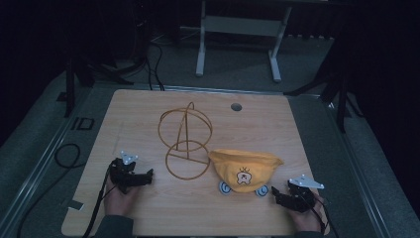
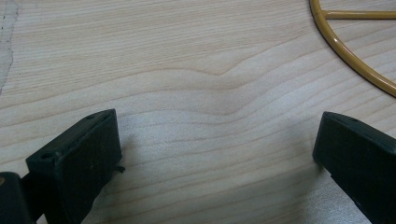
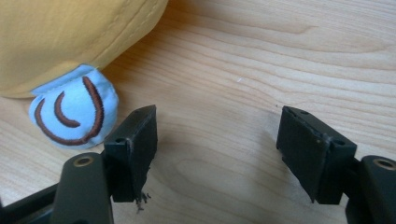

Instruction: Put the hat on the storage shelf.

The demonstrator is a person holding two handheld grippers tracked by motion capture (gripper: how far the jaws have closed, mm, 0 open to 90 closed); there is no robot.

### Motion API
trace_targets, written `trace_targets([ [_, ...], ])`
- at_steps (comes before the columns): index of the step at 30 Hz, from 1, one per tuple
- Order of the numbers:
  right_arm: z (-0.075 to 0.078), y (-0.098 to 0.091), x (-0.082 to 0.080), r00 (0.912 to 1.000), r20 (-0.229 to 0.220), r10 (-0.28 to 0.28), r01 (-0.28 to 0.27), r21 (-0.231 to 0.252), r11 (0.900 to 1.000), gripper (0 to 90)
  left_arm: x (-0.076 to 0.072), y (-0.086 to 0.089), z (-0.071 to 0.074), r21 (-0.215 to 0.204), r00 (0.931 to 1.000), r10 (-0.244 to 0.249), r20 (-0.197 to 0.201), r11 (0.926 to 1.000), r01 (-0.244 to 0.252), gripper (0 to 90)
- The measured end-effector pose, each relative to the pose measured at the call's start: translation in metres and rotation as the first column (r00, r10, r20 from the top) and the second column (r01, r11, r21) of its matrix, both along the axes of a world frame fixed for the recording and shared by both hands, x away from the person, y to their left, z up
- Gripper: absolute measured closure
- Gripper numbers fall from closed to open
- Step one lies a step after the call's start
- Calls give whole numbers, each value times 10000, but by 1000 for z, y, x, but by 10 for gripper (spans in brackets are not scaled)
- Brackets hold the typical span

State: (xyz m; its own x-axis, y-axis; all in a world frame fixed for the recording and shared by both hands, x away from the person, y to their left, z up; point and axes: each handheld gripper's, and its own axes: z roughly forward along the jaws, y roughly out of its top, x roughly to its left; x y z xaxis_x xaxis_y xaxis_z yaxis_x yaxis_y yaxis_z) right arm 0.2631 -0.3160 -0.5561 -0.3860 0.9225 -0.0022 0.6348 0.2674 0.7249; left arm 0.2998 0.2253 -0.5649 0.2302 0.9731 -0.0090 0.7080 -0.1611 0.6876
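1. The left gripper (image 1: 150, 174) rests on the pale wooden table (image 1: 148, 208), jaws wide, nothing between them.
2. The golden wire ring stand (image 1: 185, 144) sits mid-table.
3. The yellow fabric hat (image 1: 245, 170) – blue ears – lies beside it.
4. The right gripper (image 1: 274, 193) rests near the hat, jaws wide and empty.

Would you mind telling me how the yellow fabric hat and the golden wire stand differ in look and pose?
The yellow fabric hat is soft, solid cloth with a printed face; the golden wire stand is a bare, see-through frame. The hat lies slumped low, while the stand rises upright. Both rest on the wooden table, untouched by either gripper.
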Motion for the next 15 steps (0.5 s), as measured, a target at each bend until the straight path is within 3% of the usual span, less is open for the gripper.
trace_targets([
  [7,3,5,-5,9967,-240,770,-772,-69,9970,339,0,0,0,-2,10000,2,-2,10000,-2,9],
  [10,5,12,-10,9925,-219,1203,-1208,-235,9924,314,0,0,0,-3,10000,4,-2,10000,-4,8],
  [15,8,20,-16,9853,-134,1702,-1702,-32,9854,269,0,0,0,13,10000,14,-4,10000,-14,8],
])
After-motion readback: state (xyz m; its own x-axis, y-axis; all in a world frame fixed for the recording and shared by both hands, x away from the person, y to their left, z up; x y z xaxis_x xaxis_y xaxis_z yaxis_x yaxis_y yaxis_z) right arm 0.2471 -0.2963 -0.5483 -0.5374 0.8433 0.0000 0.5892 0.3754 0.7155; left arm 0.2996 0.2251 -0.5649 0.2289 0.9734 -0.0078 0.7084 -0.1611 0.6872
